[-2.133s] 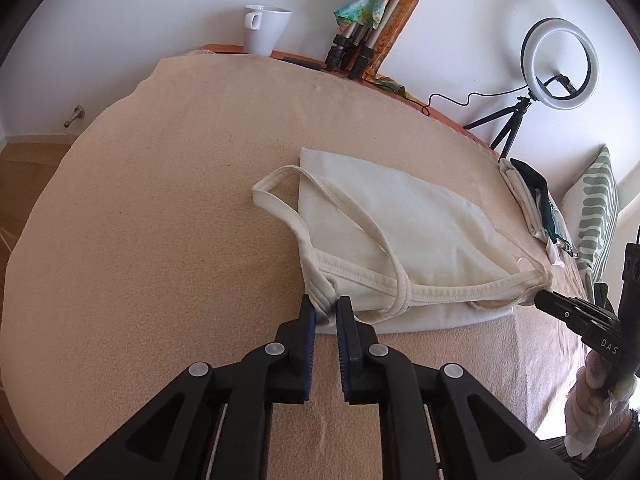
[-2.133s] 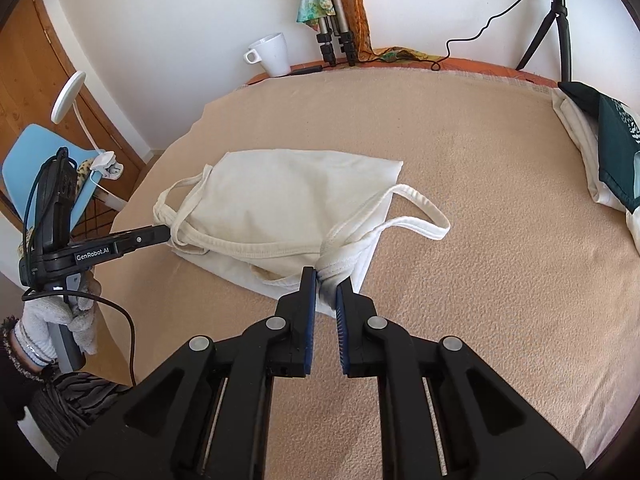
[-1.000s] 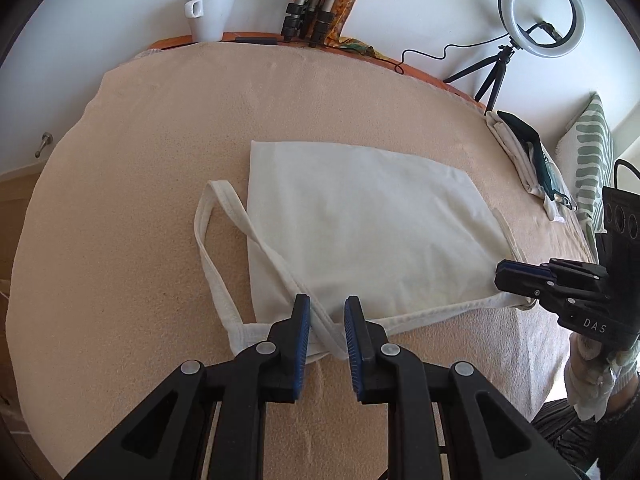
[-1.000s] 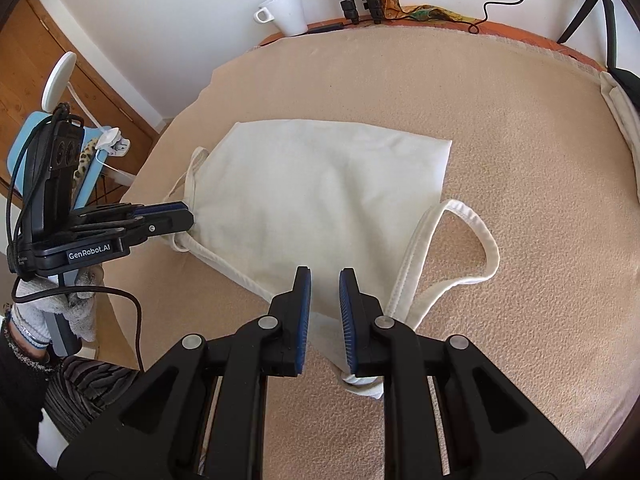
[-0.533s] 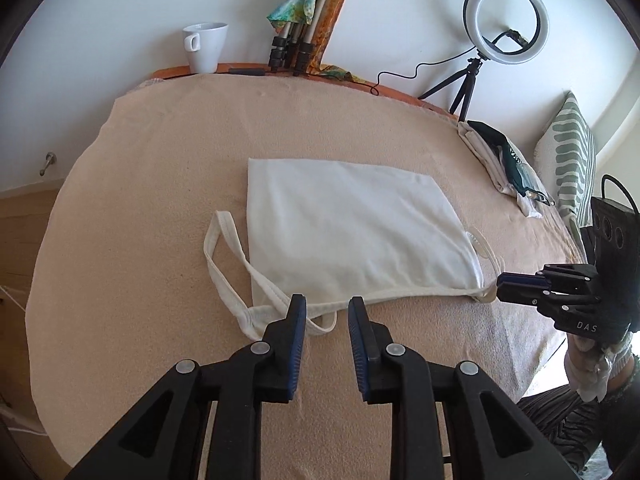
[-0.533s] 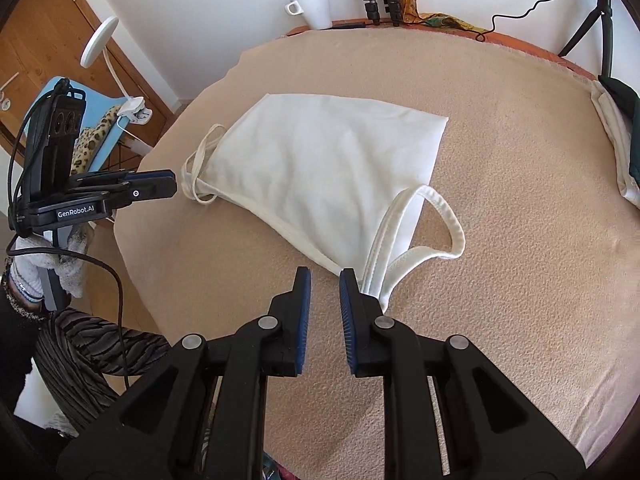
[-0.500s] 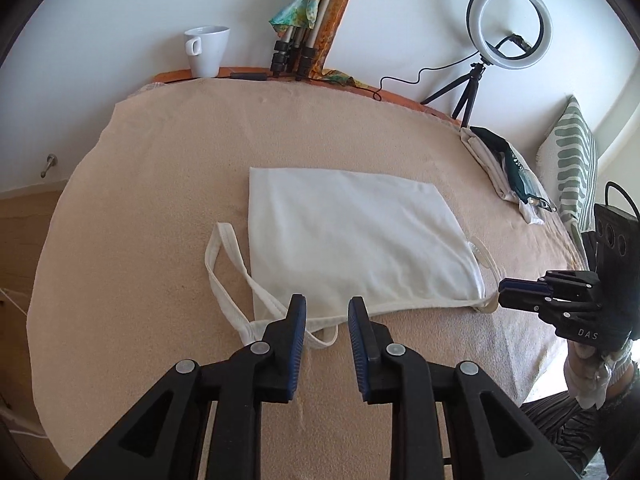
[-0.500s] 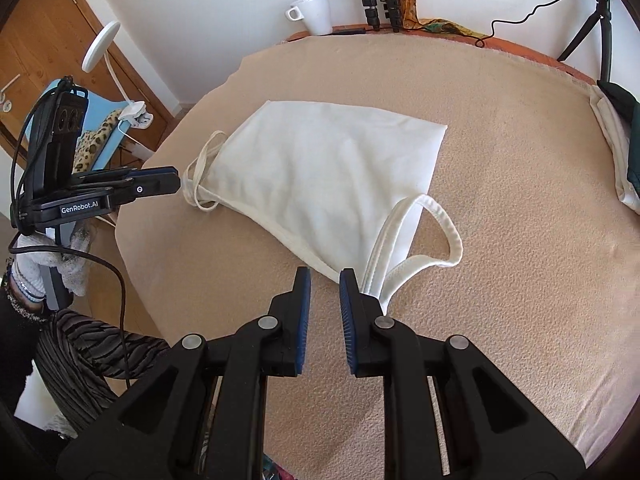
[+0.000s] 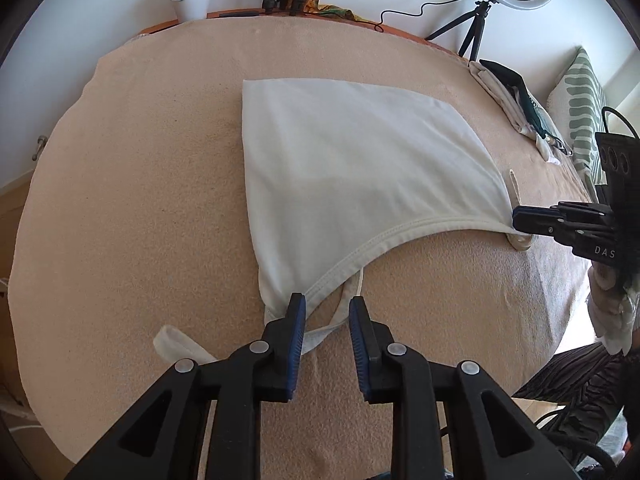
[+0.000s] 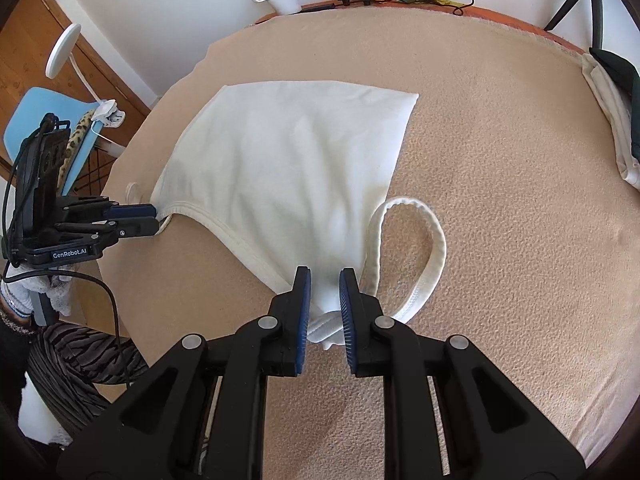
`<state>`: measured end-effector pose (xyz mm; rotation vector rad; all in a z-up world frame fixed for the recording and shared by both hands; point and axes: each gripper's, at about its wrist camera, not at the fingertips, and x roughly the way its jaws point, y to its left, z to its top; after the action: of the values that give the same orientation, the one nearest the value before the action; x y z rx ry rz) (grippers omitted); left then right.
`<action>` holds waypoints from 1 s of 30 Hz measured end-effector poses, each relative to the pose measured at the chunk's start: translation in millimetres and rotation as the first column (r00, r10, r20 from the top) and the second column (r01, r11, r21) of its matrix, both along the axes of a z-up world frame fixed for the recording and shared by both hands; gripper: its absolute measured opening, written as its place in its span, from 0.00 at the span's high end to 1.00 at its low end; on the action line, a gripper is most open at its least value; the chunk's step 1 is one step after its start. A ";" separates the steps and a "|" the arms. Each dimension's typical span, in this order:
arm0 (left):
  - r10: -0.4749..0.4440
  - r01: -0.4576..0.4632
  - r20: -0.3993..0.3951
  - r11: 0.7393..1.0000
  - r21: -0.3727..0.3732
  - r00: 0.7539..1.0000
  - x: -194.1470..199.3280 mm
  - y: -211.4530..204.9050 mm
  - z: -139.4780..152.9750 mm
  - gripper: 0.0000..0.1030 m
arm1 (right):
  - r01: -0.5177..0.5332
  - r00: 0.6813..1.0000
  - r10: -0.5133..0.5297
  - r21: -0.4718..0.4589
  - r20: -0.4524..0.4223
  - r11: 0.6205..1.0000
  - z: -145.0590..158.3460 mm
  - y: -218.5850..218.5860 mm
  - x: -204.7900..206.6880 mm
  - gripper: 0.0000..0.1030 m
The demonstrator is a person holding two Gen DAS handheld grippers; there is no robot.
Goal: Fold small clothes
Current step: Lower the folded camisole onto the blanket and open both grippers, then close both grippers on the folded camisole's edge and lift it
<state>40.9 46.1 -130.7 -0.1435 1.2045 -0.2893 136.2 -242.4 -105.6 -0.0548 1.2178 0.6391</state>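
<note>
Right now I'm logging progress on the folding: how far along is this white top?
Done: the white tank top lies spread flat on the beige blanket. In hand: the left tool and right tool, both open, sit at its two strap corners. Left: no fold shows yet, and one strap loop lies out to the side.

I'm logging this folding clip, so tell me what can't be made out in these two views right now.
- Left gripper: whether its fingers touch the cream top; its own fingers cover the strap junction.
- Right gripper: cloth sits between the fingers, but contact is unclear.
- Left strap: partly hidden under the left gripper body.
- Dark item: cut off by the right-wrist edge.
</note>
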 end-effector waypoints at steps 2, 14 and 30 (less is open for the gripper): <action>0.003 -0.003 0.007 1.000 -0.022 1.000 -8.9 3.0 6.1 0.77 | -0.020 0.999 0.020 -0.006 -0.031 1.000 -2.7 -4.2 -4.3 0.72; 0.232 -0.208 0.033 0.918 -0.336 0.972 36.9 57.5 30.4 0.55 | 0.153 0.988 -0.142 0.251 -0.059 0.956 13.4 -42.8 22.0 0.54; 0.349 -0.391 -0.178 0.786 -0.479 0.920 81.7 89.1 -27.0 0.53 | 0.354 0.924 -0.253 0.385 -0.288 0.852 -35.8 -54.1 53.8 0.54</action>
<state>122.5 135.3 -157.7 -0.8555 1.1273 -0.2489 190.0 -296.6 -141.4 0.5932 1.2439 0.6307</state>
